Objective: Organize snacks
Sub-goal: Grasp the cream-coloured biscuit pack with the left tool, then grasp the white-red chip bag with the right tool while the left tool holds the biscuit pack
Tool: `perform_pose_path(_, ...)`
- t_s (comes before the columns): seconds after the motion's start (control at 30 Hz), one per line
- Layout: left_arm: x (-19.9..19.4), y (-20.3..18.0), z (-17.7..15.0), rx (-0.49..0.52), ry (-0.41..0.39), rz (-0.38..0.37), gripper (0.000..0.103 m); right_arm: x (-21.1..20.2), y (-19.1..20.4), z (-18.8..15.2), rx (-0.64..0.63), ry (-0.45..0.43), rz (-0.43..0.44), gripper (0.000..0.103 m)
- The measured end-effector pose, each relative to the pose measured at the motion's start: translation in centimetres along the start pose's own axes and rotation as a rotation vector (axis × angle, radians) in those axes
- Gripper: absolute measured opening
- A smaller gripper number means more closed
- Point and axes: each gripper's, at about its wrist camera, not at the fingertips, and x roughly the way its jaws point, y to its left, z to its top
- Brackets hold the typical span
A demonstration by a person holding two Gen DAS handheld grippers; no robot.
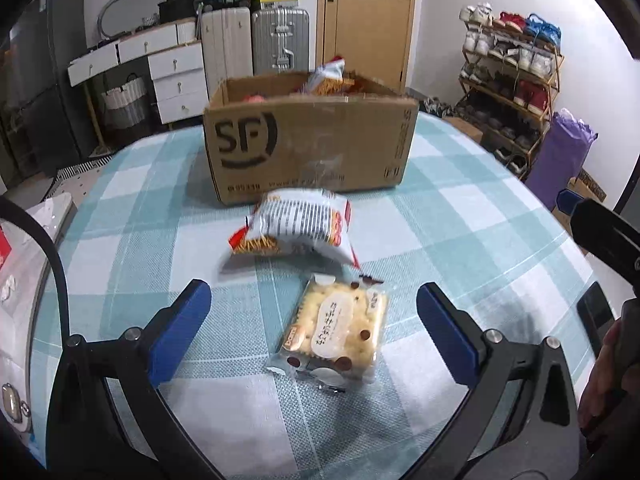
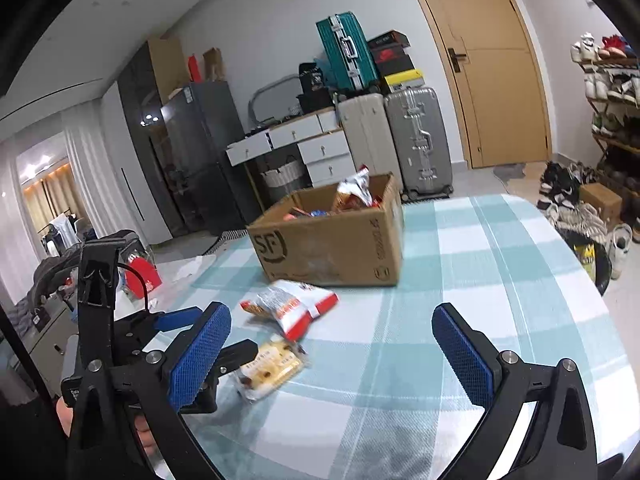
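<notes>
Now, starting at your left: your left gripper (image 1: 314, 334) hangs low over the checked worktop (image 1: 460, 216) with its blue pads spread wide and nothing held. The biscuit packet (image 1: 334, 330) lies flat on the cloth between those pads, touching neither of them. From the right wrist view you can see the same left gripper (image 2: 198, 332) at the left edge, with the biscuit packet (image 2: 272, 364) just at its fingertips.

Just beyond the biscuits, toward the box, lies the red-and-white snack bag (image 1: 296, 232), rumpled and blurred; it sits near the biscuit packet, and whether the two touch cannot be told. In the right wrist view the snack bag (image 2: 294, 306) lies between the biscuits and the box.

Farther back stands the cardboard box (image 1: 312, 144), open at the top and marked SF on its front, with several packets inside and one wrapper poking up above the rim. The box (image 2: 332, 240) rests on the worktop, apart from the bag.

Over to the right, your right gripper (image 2: 332, 356) is also fully spread and empty, above bare cloth, well clear of both packets.
</notes>
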Motion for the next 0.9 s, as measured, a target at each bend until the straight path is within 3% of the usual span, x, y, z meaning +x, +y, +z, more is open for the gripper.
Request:
perform_pose_path(0.33,5.9,-0.4,-0.4,0.057,0.149,0.022,0.103,2.0,-0.7,-2.5,-0.006,0.057,-0.007,0.102)
perform_pose_path(0.57,8.7,-0.8,0.2,0.076,0.183,0.015,0.101,2.6,-0.8,-3.2,0.001,0.076,0.011,0.102)
perform_pose_path(0.73,9.7,-0.4,1.0,0.054,0.187,-0.029,0.085,2.8,-1.2,-3.3,0.029,0.085,0.023,0.102)
perform_pose_path(0.83,10.0,-0.4,1.6,0.066,0.171,-0.052,0.059,3.0,-1.5,-3.3,0.041,0.099,0.017,0.102)
perform_pose_path(0.9,10.1,-0.4,1.8,0.073,0.172,-0.058,0.055,3.2,-1.7,-3.4,0.052,0.107,0.015,0.102)
